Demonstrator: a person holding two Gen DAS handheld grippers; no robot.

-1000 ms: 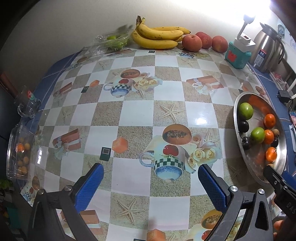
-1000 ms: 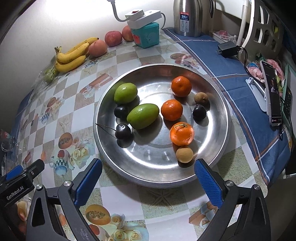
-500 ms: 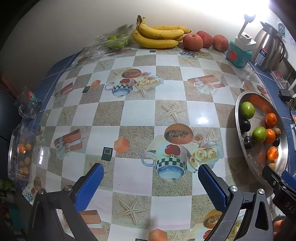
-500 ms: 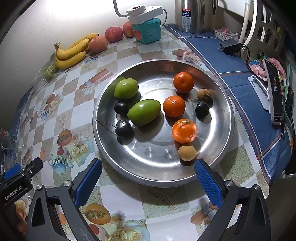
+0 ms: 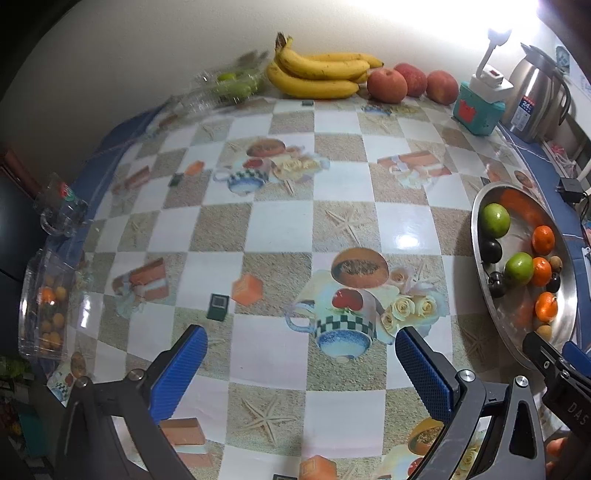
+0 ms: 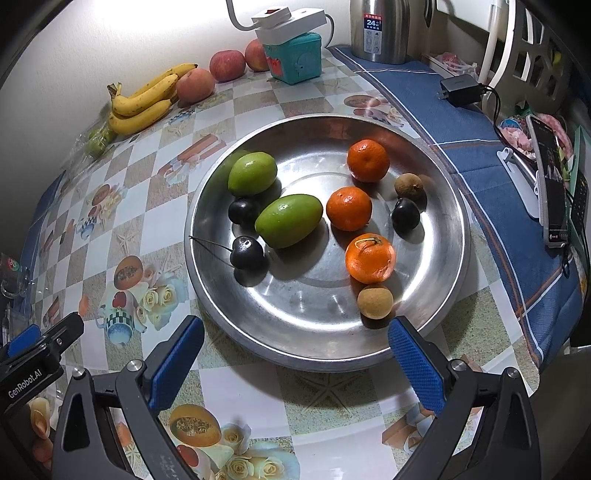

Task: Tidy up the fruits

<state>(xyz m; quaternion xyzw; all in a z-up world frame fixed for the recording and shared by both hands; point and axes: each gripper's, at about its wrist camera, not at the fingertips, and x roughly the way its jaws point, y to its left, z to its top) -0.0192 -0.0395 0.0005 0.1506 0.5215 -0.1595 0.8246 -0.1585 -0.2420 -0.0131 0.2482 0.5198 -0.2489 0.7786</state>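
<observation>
A round steel tray (image 6: 436,184) holds two green mangoes (image 6: 289,220), three tangerines (image 6: 349,208), dark cherries (image 6: 246,252) and small brown longans (image 6: 375,301). My right gripper (image 6: 295,338) hovers open over the tray's near rim, nothing between its fingers. My left gripper (image 5: 301,350) stands open above the checkered tablecloth, with the same tray (image 5: 480,254) to its right. Bananas (image 5: 317,75) and three peaches (image 5: 388,85) lie at the back wall. The left gripper's tip (image 6: 44,339) shows in the right wrist view.
A clear box of small orange fruit (image 5: 46,306) sits at the table's left edge beside a glass mug (image 5: 61,212). A bag of green fruit (image 5: 229,86), a teal box (image 6: 293,57), a steel kettle (image 6: 380,29), a charger (image 6: 460,90) and a phone (image 6: 550,181) stand around.
Both grippers drifted slightly: the left view shifted toward the back wall, the tray came a little closer in the right view. Jaws stayed open.
</observation>
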